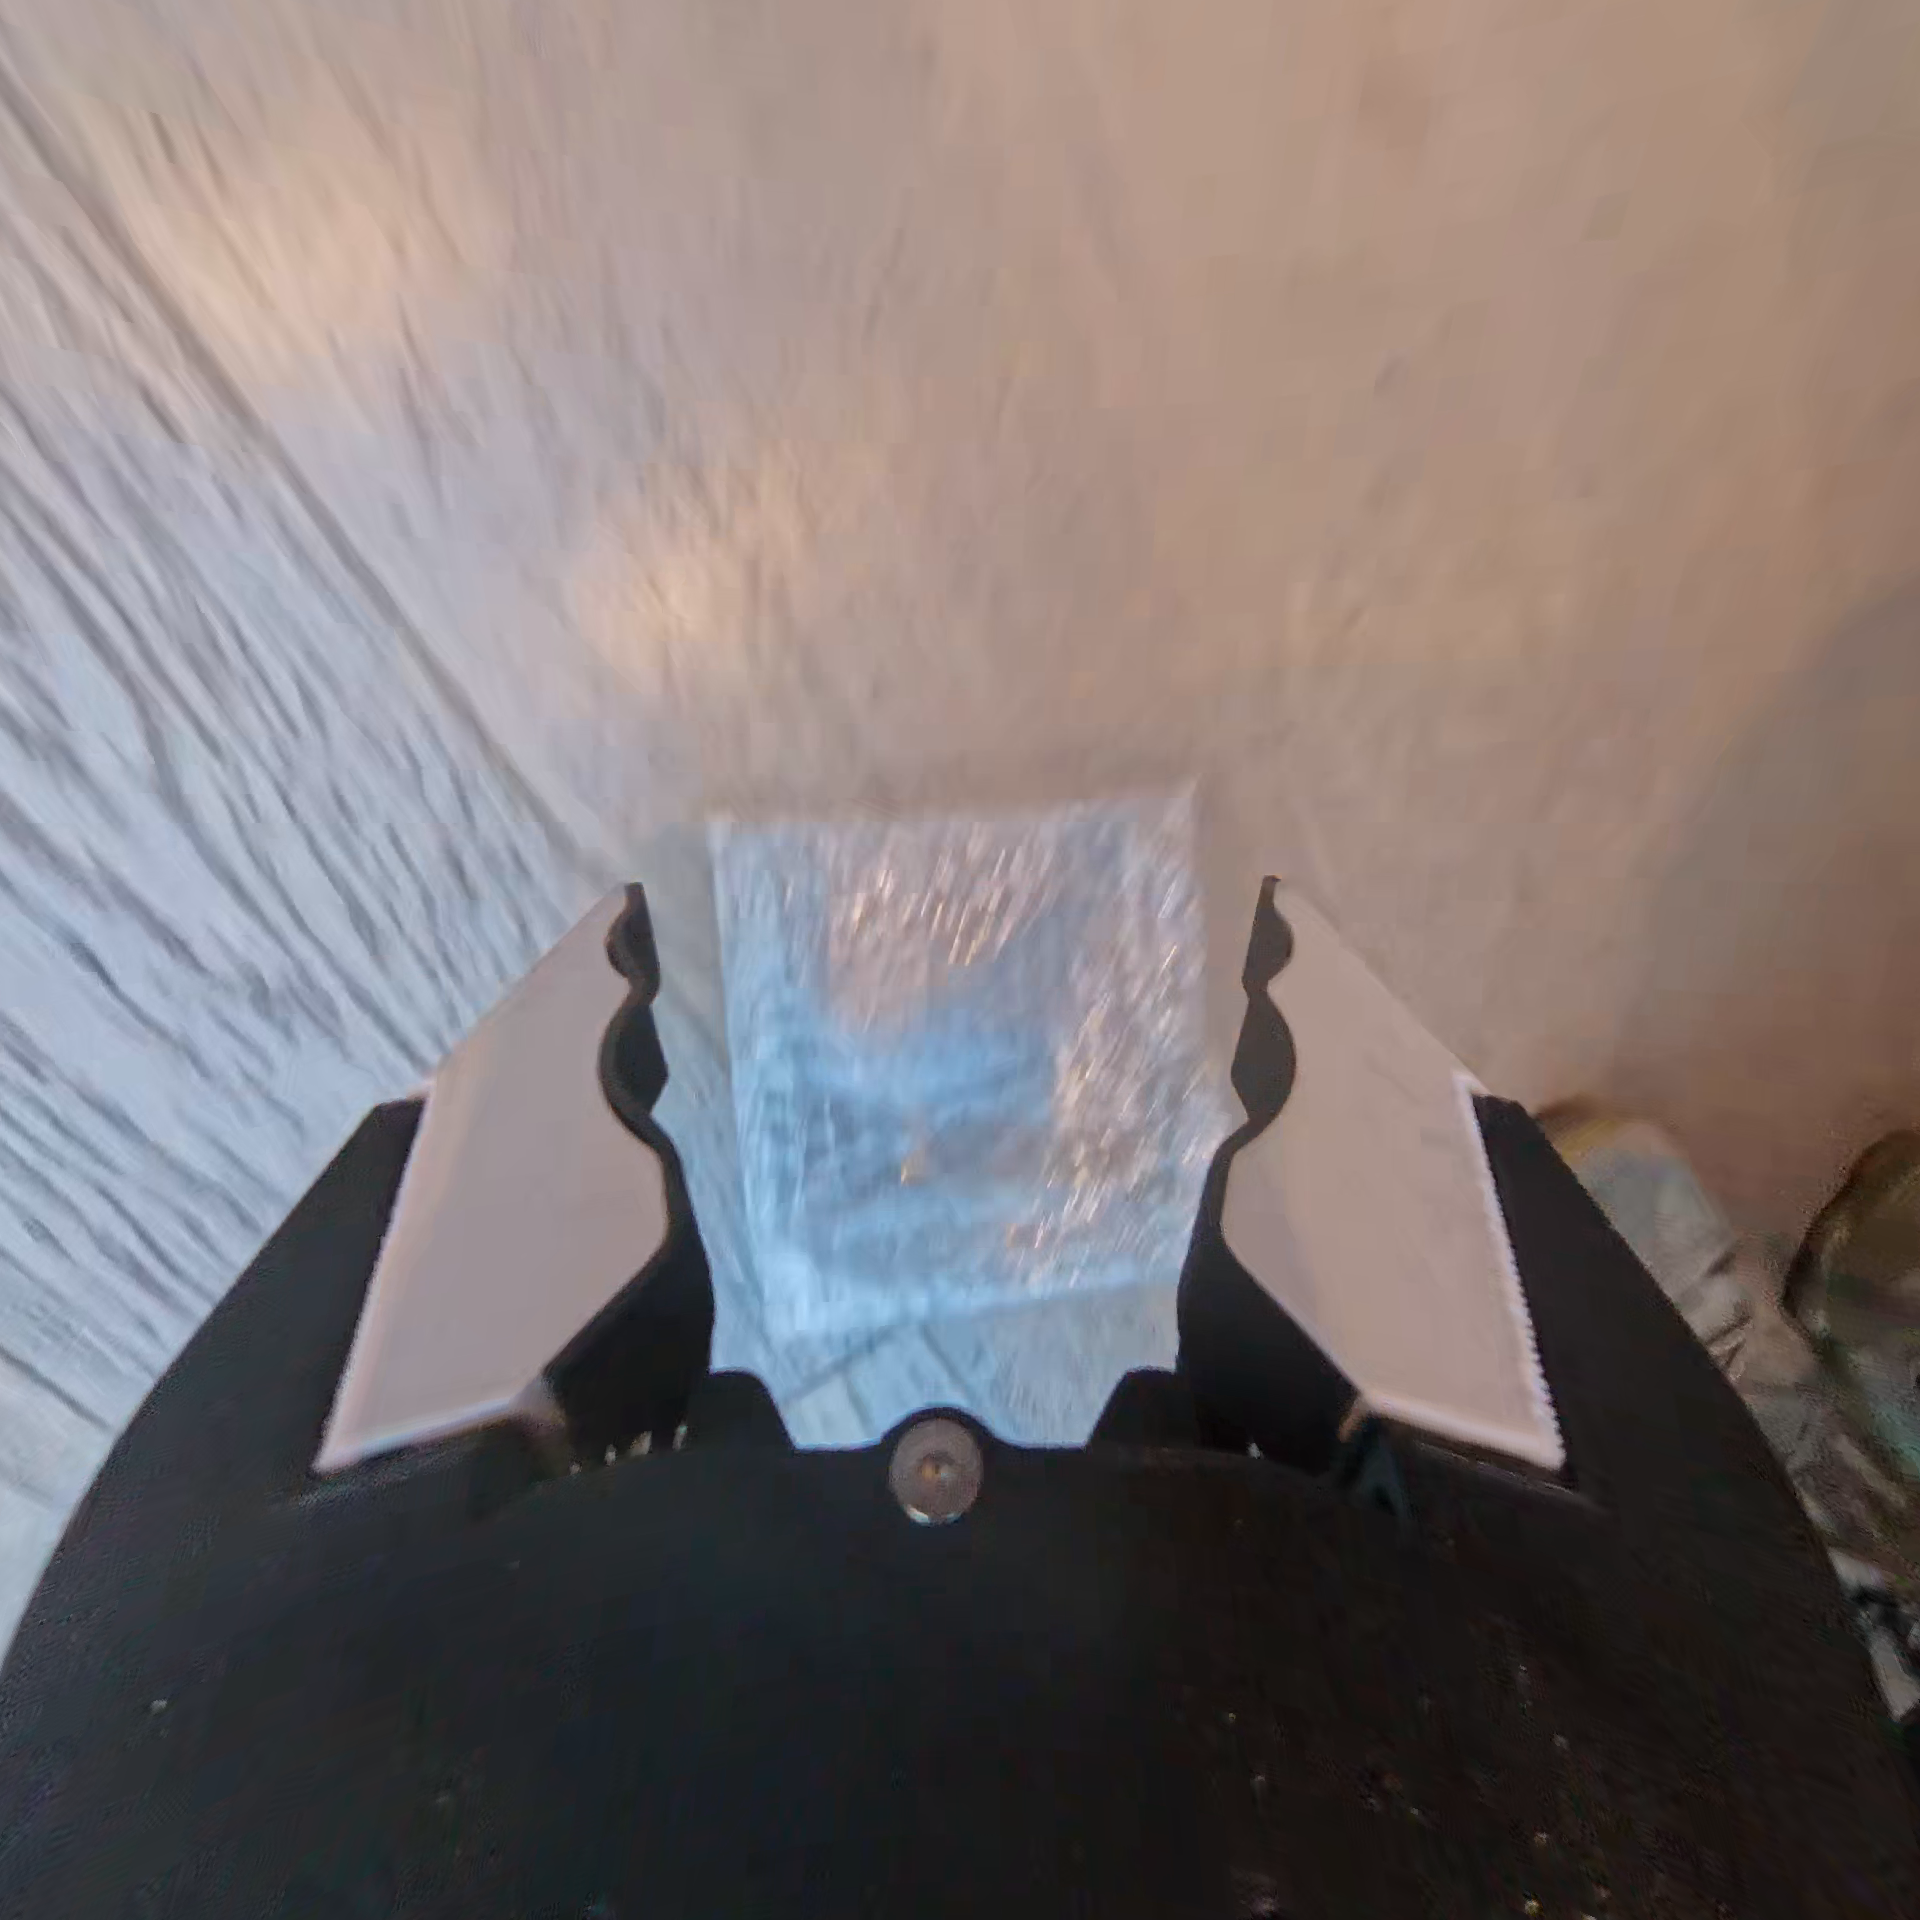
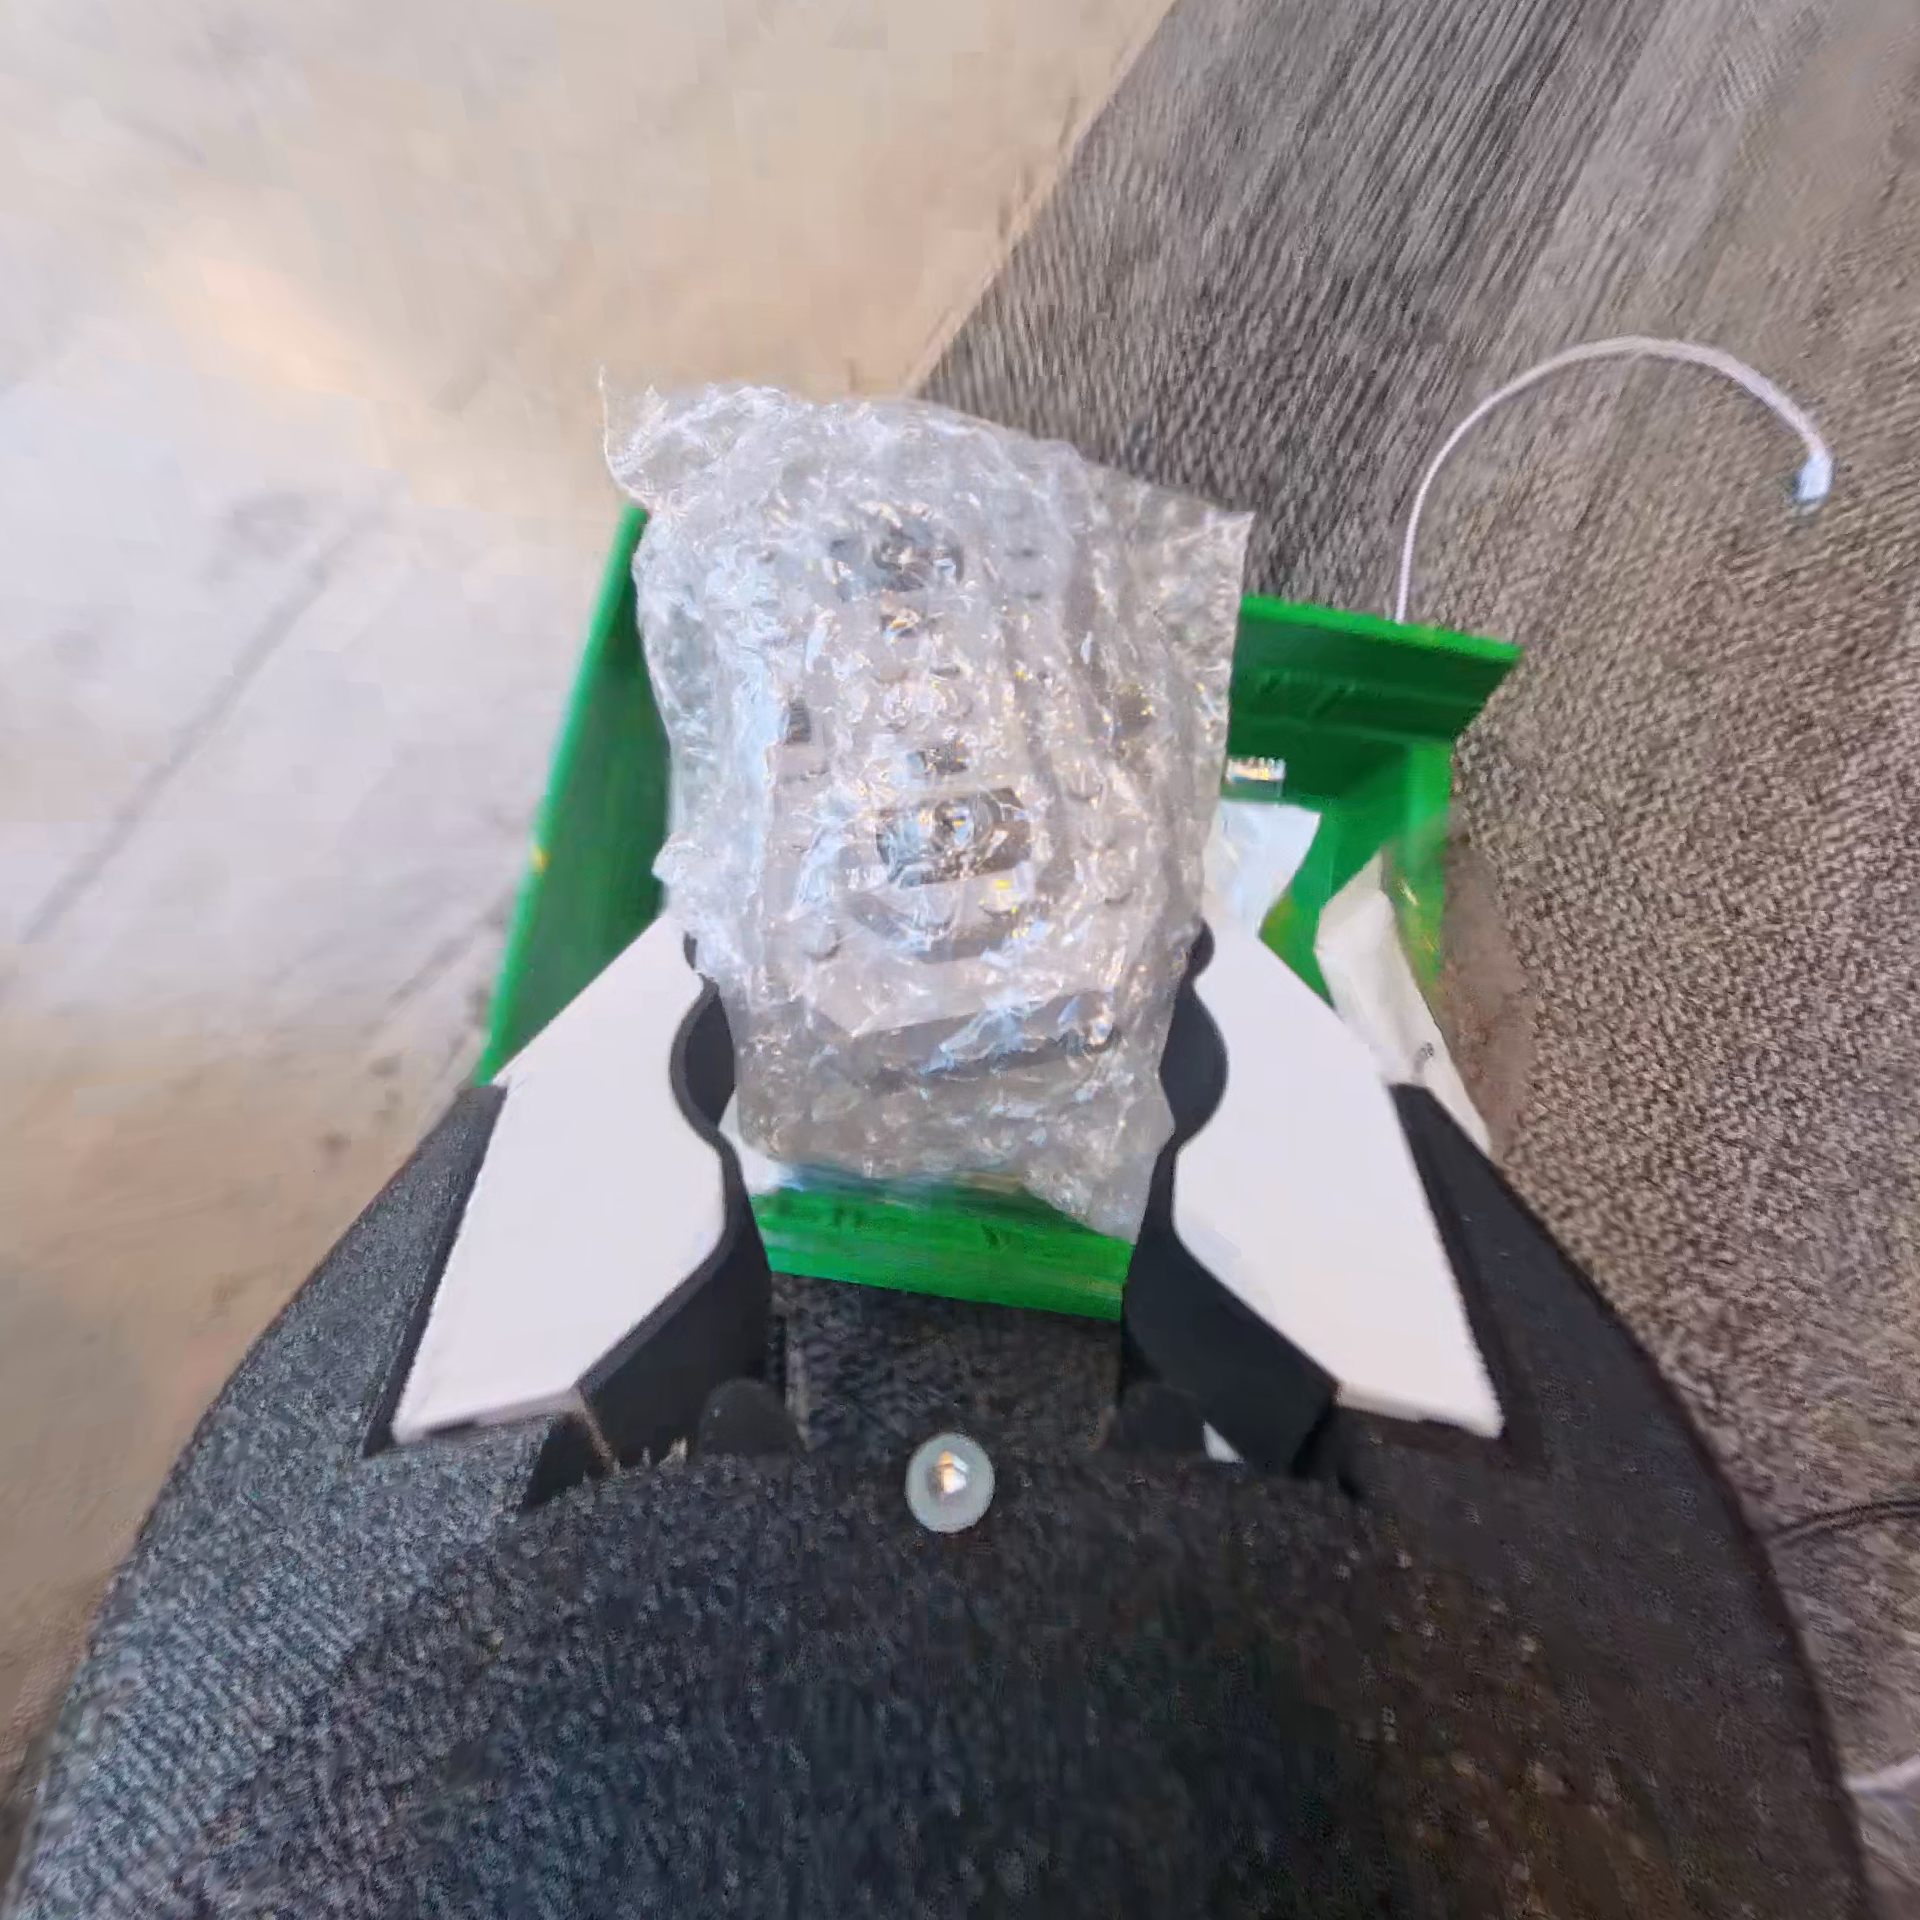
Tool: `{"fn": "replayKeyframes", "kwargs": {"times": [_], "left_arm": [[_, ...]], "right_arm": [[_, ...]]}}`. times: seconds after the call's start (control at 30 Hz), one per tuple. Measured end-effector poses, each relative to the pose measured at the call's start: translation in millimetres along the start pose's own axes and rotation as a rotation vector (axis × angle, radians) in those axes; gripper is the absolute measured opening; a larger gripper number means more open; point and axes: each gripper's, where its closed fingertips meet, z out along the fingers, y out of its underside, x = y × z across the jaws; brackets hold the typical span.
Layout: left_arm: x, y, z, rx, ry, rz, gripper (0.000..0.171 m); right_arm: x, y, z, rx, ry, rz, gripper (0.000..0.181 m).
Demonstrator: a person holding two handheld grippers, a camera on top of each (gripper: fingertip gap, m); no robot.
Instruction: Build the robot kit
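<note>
In the right wrist view my right gripper (image 2: 943, 940) is shut on a bubble-wrapped bundle (image 2: 914, 727) with a dark object inside, and both fingers press its lower sides. The bundle stands upright over an open green box (image 2: 1340, 707) that lies on grey carpet. In the left wrist view my left gripper (image 1: 951, 889) is open wide. A blurred sheet of clear plastic (image 1: 956, 1091) shows between its fingers. I cannot tell whether it touches them.
A white packet (image 2: 1351, 935) lies inside the green box. A thin white cord (image 2: 1621, 358) curls on the grey carpet (image 2: 1558, 260) at the right. Pale wood-grain floor (image 2: 260, 520) lies to the left. Crumpled wrapping (image 1: 1756, 1278) sits at the lower right of the left wrist view. My hands' fingertips stand some 60 cm from each other.
</note>
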Motion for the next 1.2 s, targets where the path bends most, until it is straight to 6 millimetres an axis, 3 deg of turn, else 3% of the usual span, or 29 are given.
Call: {"fn": "replayKeyframes", "kwargs": {"times": [0.07,0.17,0.23,0.3,0.37,0.43,0.47,0.53,0.63,0.67,0.73,0.77,0.8,0.83,0.9,1.0,1.07,1.13,1.17,1.2], "left_arm": [[-8.0,43.9,12.3,-0.108,-0.012,-0.032,0.119],[-0.9,78.3,30.5,-0.196,0.016,-0.05,0.12],[-4.6,74.4,34.7,-0.164,-0.045,0.011,0.103],[-12.5,75.7,34.6,-0.2,-0.102,0.025,0.085],[-19.9,76.5,33.9,-0.217,-0.149,0.055,0.071],[-25.5,77.8,33.1,-0.225,-0.184,0.102,0.06],[-27.3,78.2,32.6,-0.228,-0.197,0.121,0.056],[-29.3,78.4,31.8,-0.227,-0.209,0.14,0.047],[-23.3,75.6,28.2,-0.2,-0.176,0.147,0.005],[-17.3,73.5,26.6,-0.183,-0.145,0.147,0.002],[2.1,65.2,21.9,-0.138,-0.05,0.162,0.001],[10.2,58.4,18.4,-0.114,-0.023,0.183,0.001],[21.2,50.8,15.5,-0.09,0.022,0.196,0.001],[31.2,42.1,12.6,-0.063,0.055,0.211,0.001],[49.3,25.0,7.6,-0.02,0.108,0.245,0.0],[82.5,-6.5,-0.6,0.066,0.21,0.27,0.0],[107.5,-32.2,-6.5,0.134,0.276,0.278,0.0],[137.4,-58.9,-13.1,0.185,0.36,0.293,0.001],[151.2,-74.7,-16.6,0.212,0.388,0.303,0.0],[166.6,-90.8,-20.8,0.233,0.425,0.313,0.001]], "right_arm": [[-13.1,25.2,27.7,-0.103,-0.06,-0.018,0.085],[-48.0,52.6,56.0,-0.203,-0.121,-0.052,0.086],[-64.5,63.6,59.5,-0.234,-0.165,-0.069,0.091],[-63.1,52.3,51.8,-0.178,-0.198,-0.001,0.104],[-42.3,16.9,32.8,-0.015,-0.189,0.081,0.104],[-0.9,-3.3,15.8,0.074,-0.095,0.114,0.098],[24.4,-1.3,12.9,0.062,-0.027,0.118,0.094],[70.0,21.6,16.6,-0.05,0.098,0.106,0.089],[104.2,58.5,33.8,-0.209,0.196,-0.046,0.075],[108.3,67.8,42.6,-0.248,0.211,-0.106,0.07],[113.0,86.7,57.5,-0.342,0.24,-0.194,0.051],[119.0,89.9,60.5,-0.363,0.288,-0.22,0.031],[120.6,84.5,61.2,-0.329,0.319,-0.221,0.006],[116.8,75.2,60.1,-0.277,0.322,-0.19,0.0],[99.5,58.0,54.0,-0.213,0.288,-0.174,0.0],[48.7,33.9,42.2,-0.172,0.173,-0.233,0.0],[23.1,40.7,41.5,-0.264,0.134,-0.244,0.0],[17.4,57.3,51.2,-0.347,0.138,-0.194,0.0],[11.3,72.3,59.9,-0.403,0.091,-0.15,0.005],[7.7,77.7,68.2,-0.402,0.063,-0.134,0.021]]}}
